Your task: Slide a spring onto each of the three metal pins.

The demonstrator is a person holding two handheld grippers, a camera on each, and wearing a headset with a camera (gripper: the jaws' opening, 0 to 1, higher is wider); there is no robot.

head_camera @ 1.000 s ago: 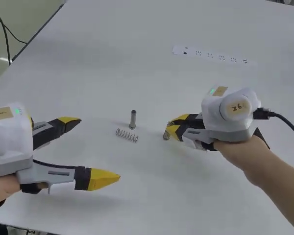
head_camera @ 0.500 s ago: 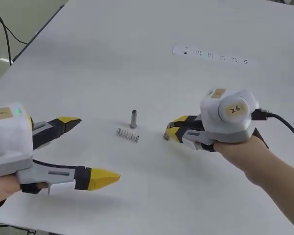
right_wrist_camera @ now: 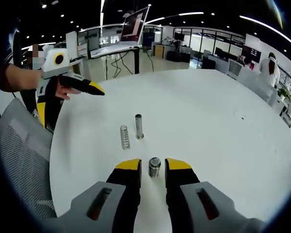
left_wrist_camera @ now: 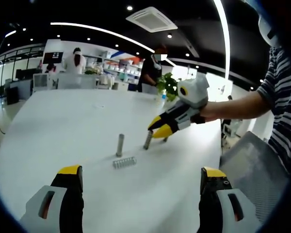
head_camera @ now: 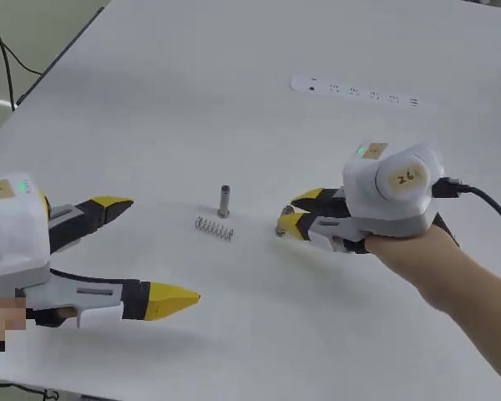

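Right tool (right_wrist_camera: 153, 164), narrow, brackets the spring-fitted pin (right_wrist_camera: 154, 168) at its tips, likely to steady it; left tool (left_wrist_camera: 141, 170) is held wide.

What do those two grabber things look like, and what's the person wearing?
Both the left gripper and the right gripper have chunky white bodies, grey jaws and pointy yellow tips with black behind. The right one has a round tan sticker marked 26 and a black cable. The person wears a striped short sleeve.
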